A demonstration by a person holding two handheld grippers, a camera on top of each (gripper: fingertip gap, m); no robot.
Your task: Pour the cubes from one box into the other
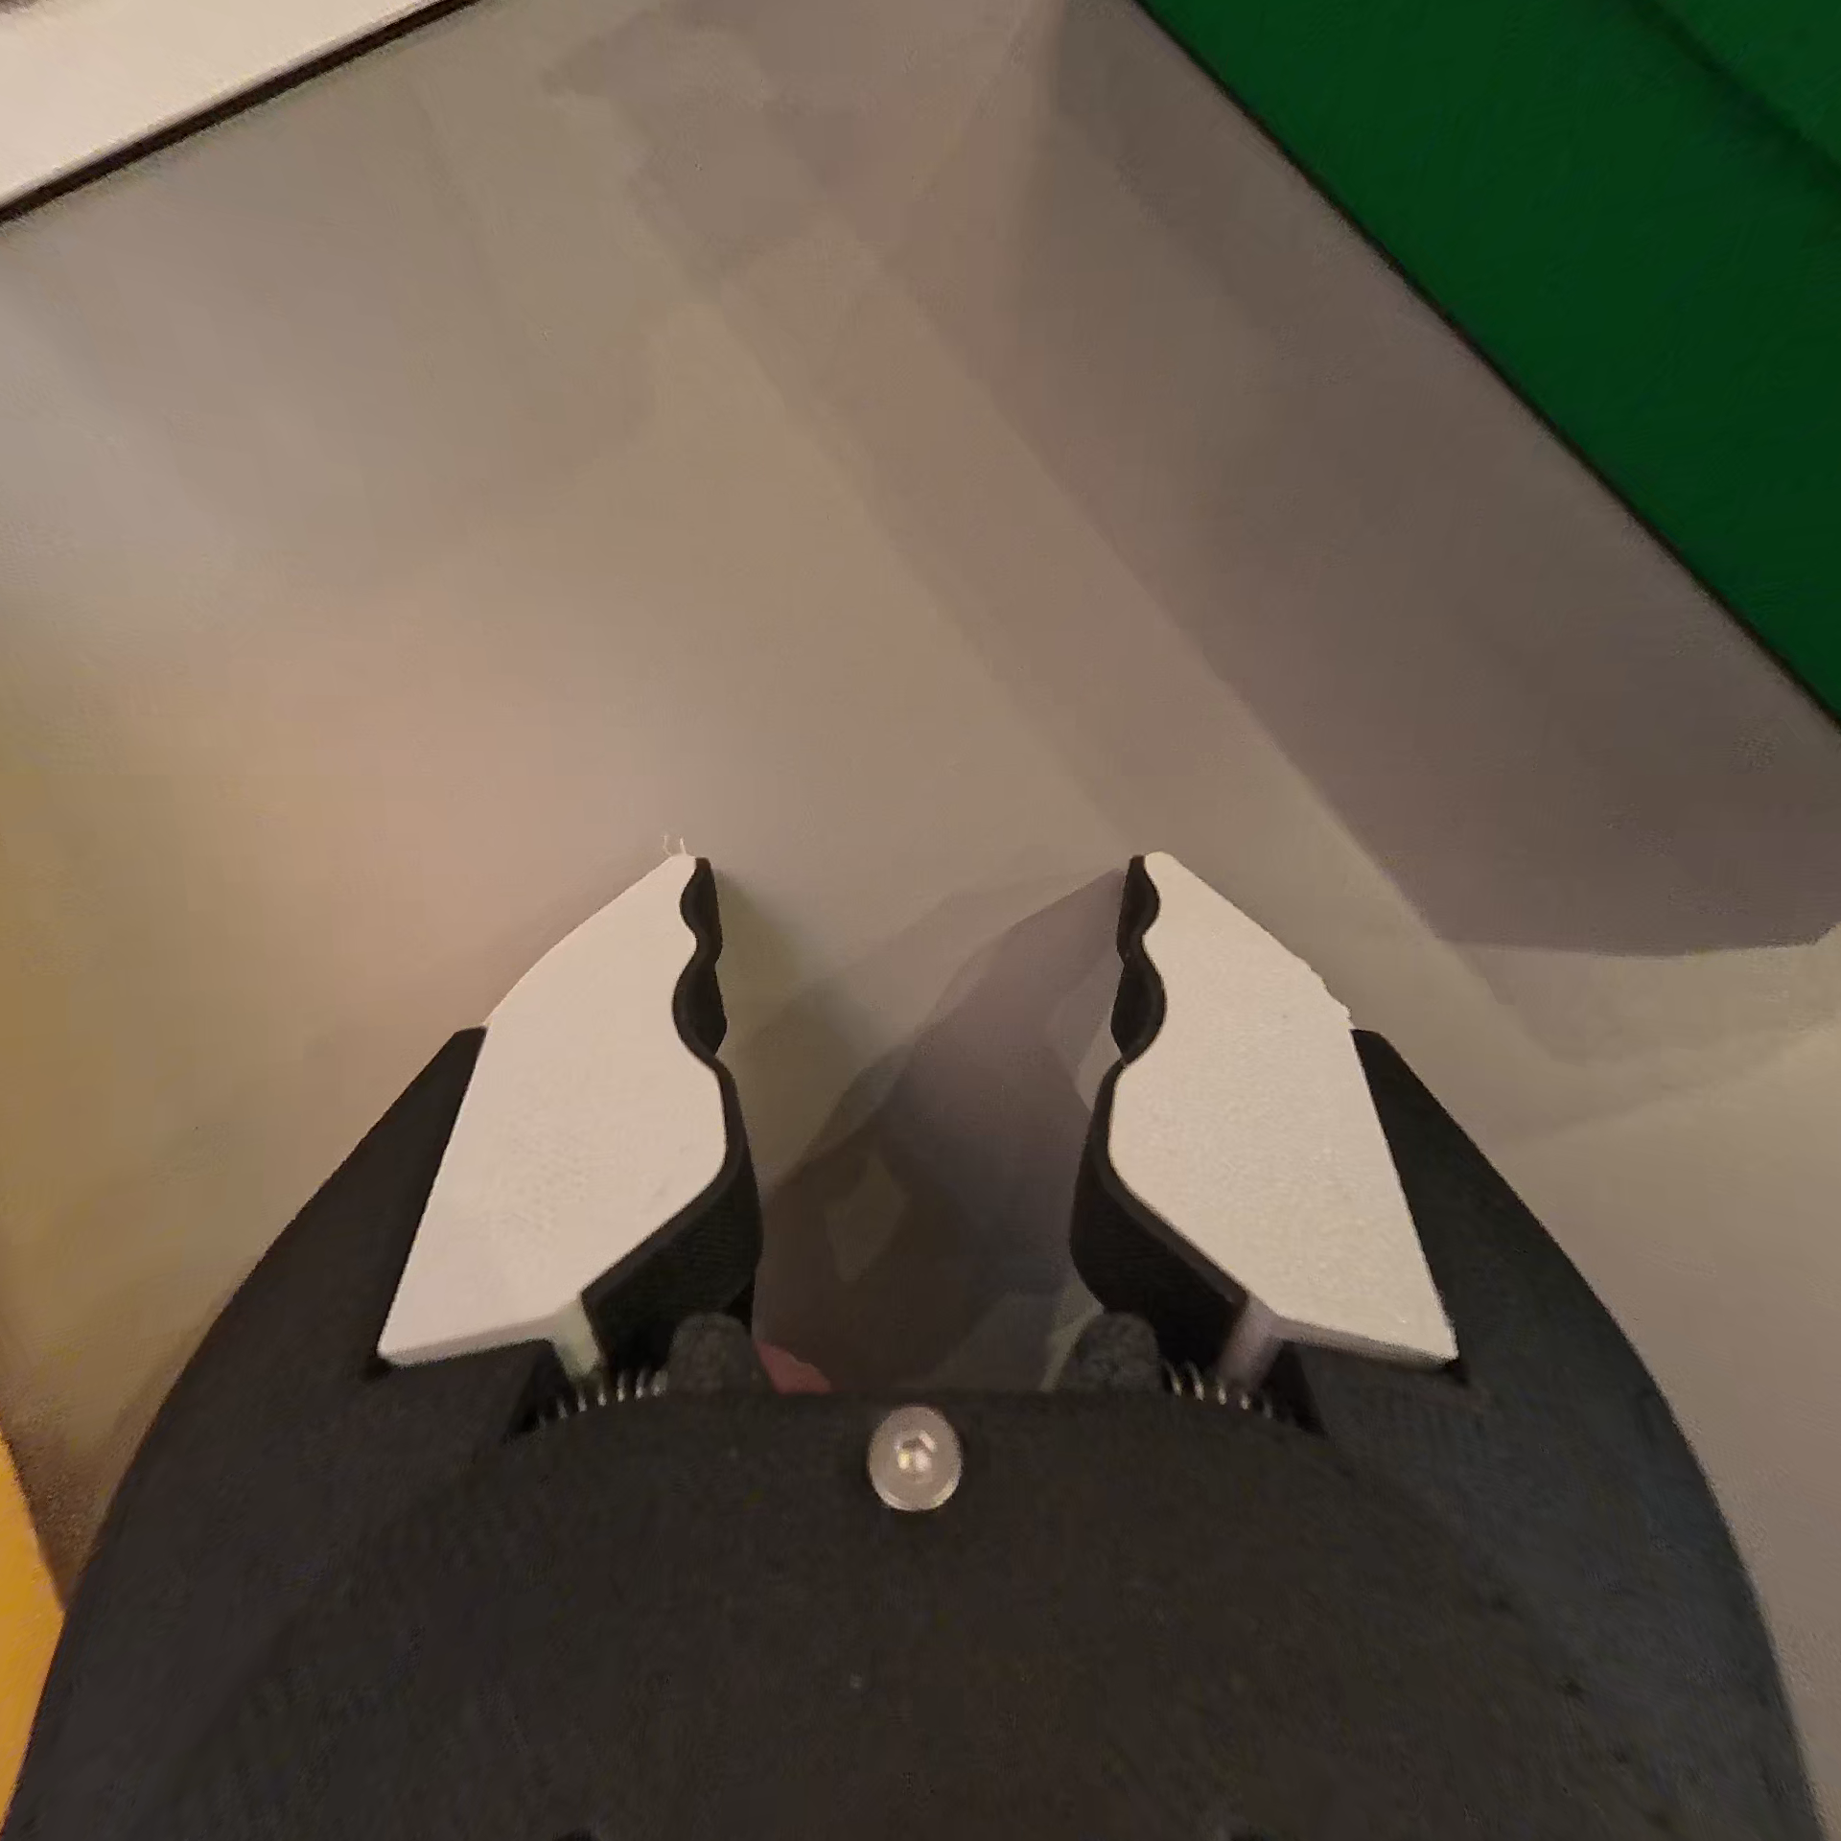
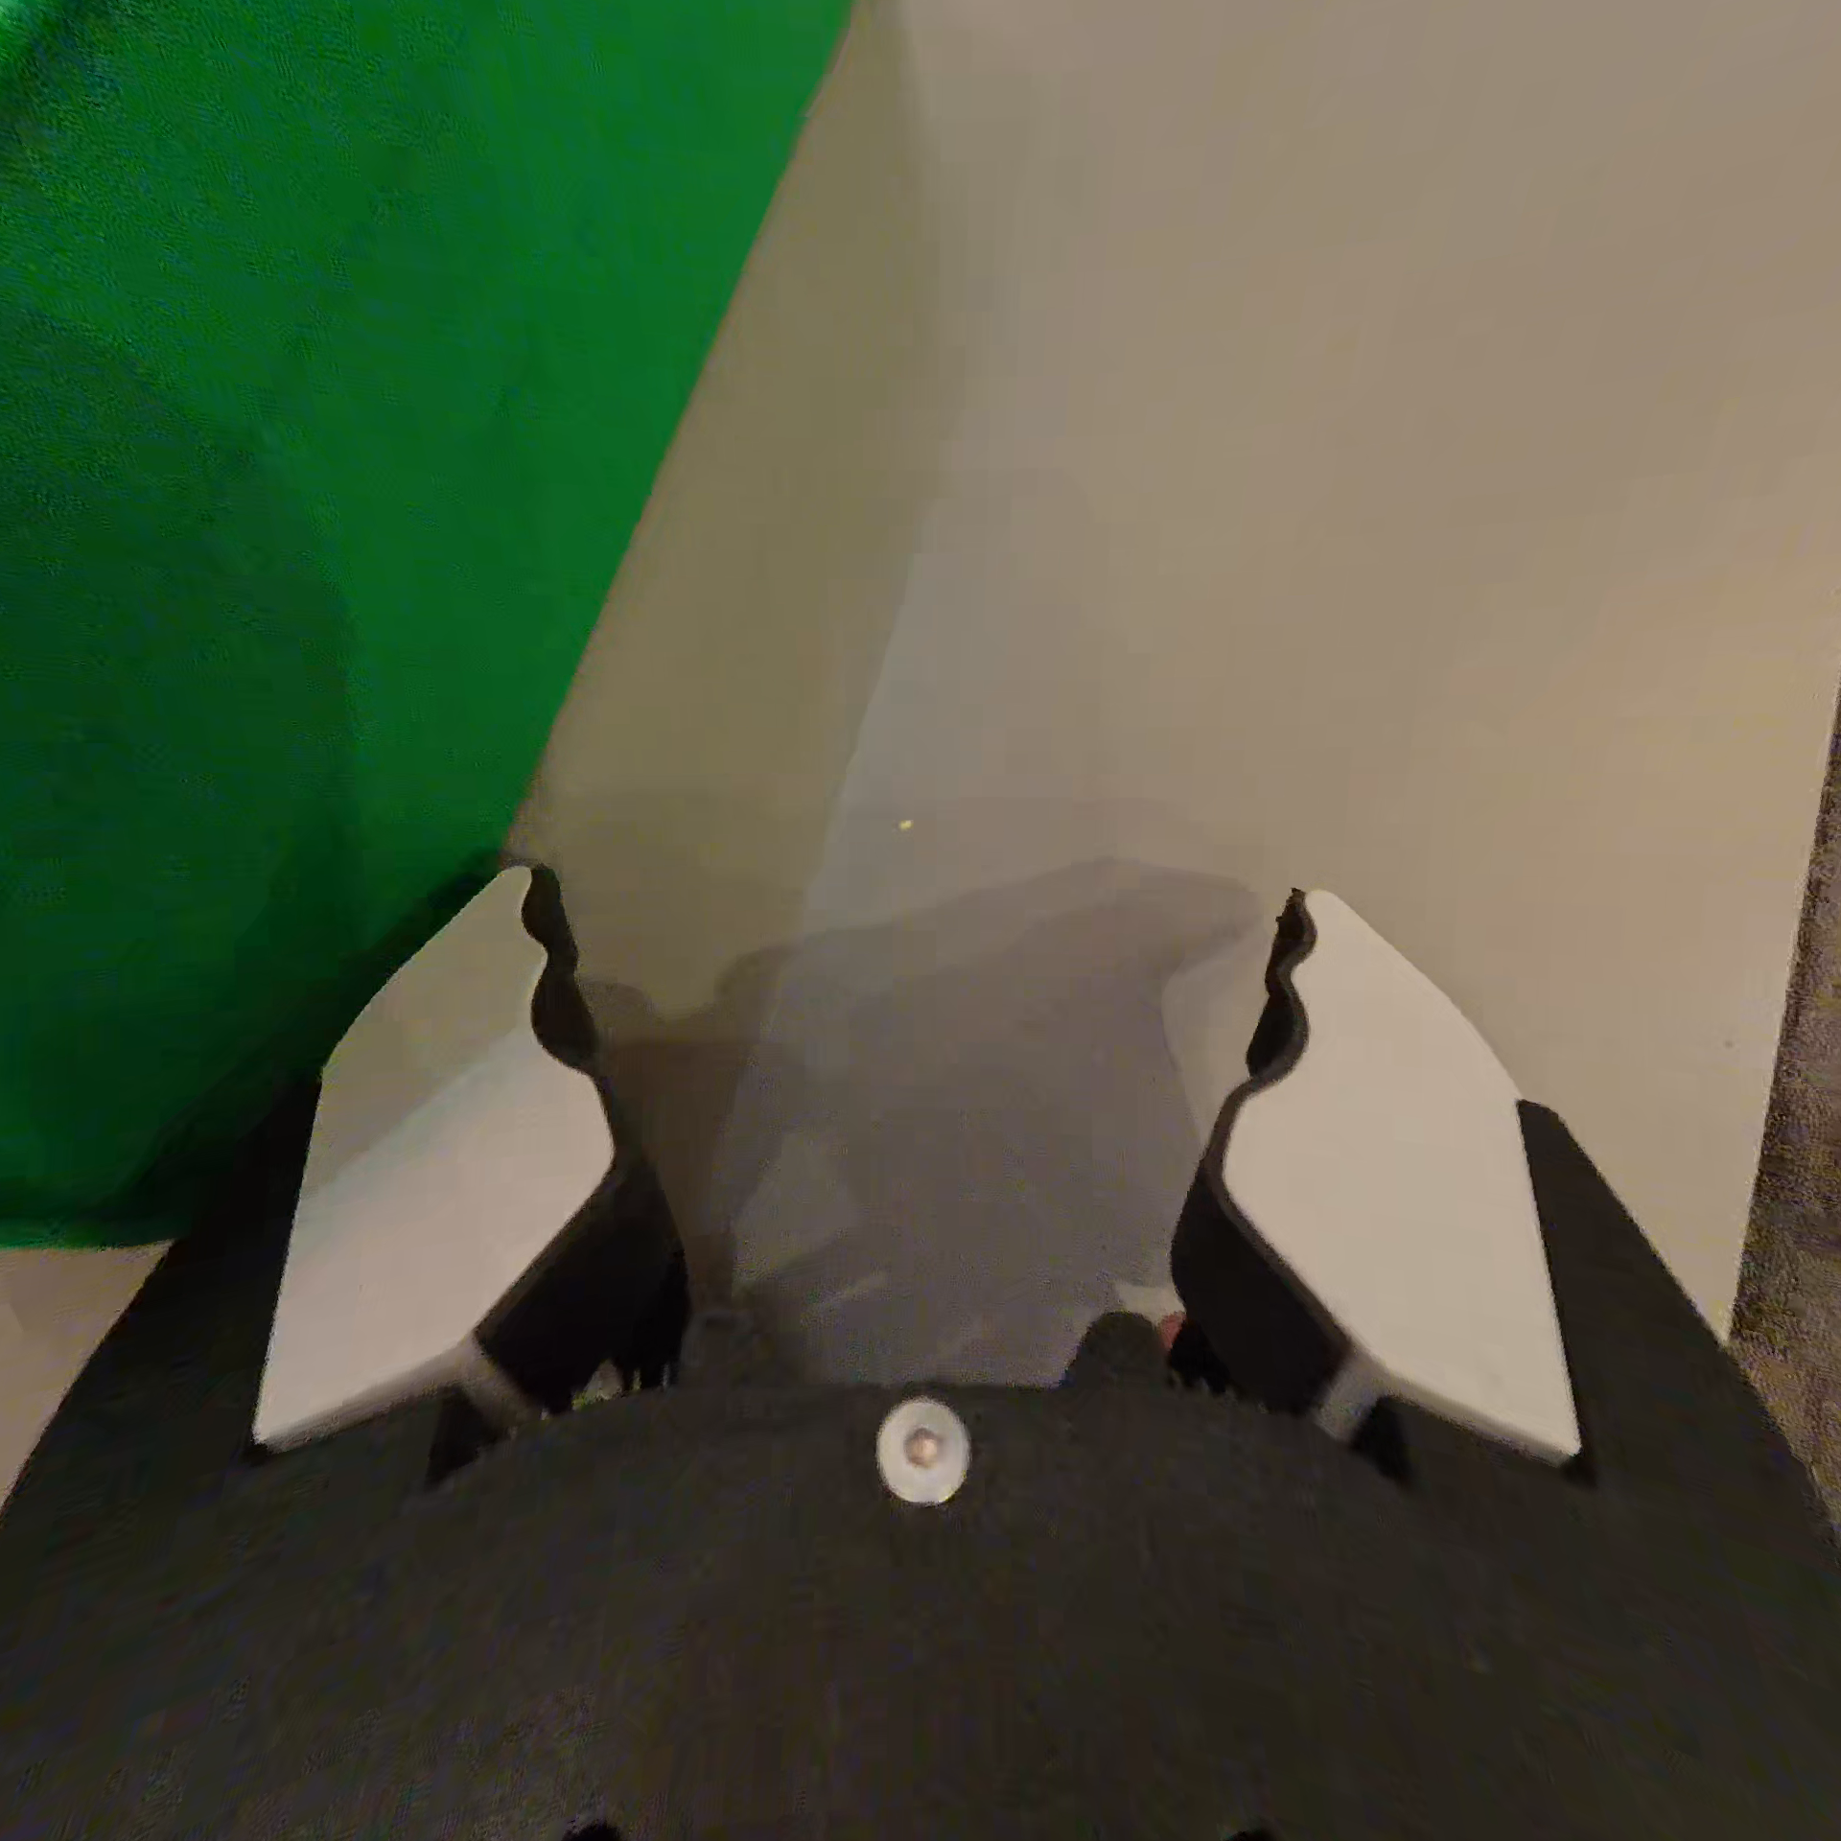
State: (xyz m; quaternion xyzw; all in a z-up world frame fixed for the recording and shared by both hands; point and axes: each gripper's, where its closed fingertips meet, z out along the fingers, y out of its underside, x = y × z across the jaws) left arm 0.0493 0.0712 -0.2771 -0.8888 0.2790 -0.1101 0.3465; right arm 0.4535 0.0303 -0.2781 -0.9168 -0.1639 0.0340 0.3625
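My left gripper (image 1: 921, 877), white fingers with black wavy pads, is spread with nothing between them, hanging over a smooth grey tabletop (image 1: 697, 548). A green fabric-looking surface (image 1: 1554, 249) fills the upper right corner of that view. My right gripper (image 2: 917, 882) is spread wider, also empty, with the green surface (image 2: 299, 498) beside its left finger. I see no box or cubes in either of the 2 views.
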